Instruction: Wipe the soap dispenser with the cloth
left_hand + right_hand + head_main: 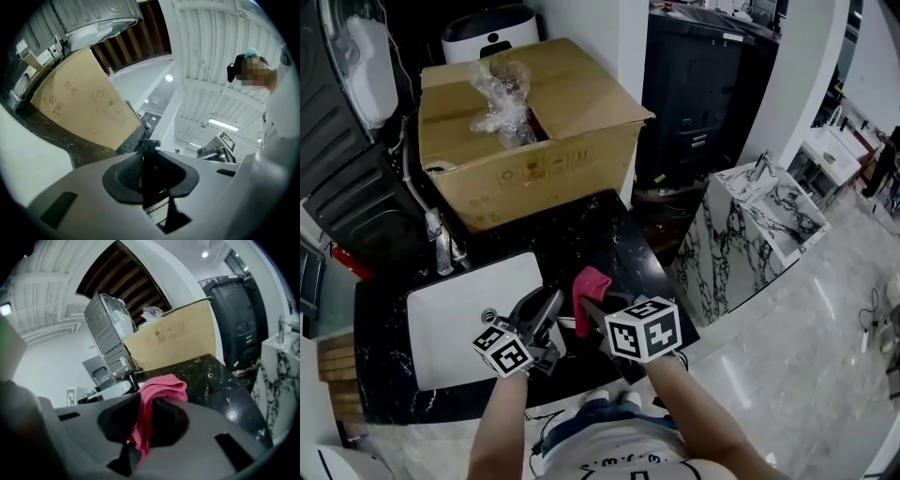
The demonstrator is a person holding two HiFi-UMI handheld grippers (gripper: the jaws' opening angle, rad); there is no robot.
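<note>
Soap dispenser (151, 161) is held ready for wiping.
It is clamped in the left gripper (542, 314), the pink cloth (157, 387) pinched in the right gripper (592, 311); cloth-to-bottle contact is likely needed next.

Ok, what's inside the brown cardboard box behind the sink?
Visible: crumpled clear plastic wrap poking out of the brown cardboard box at its open top. Anything beneath is covered by the plastic, the flaps and the walls.
</note>
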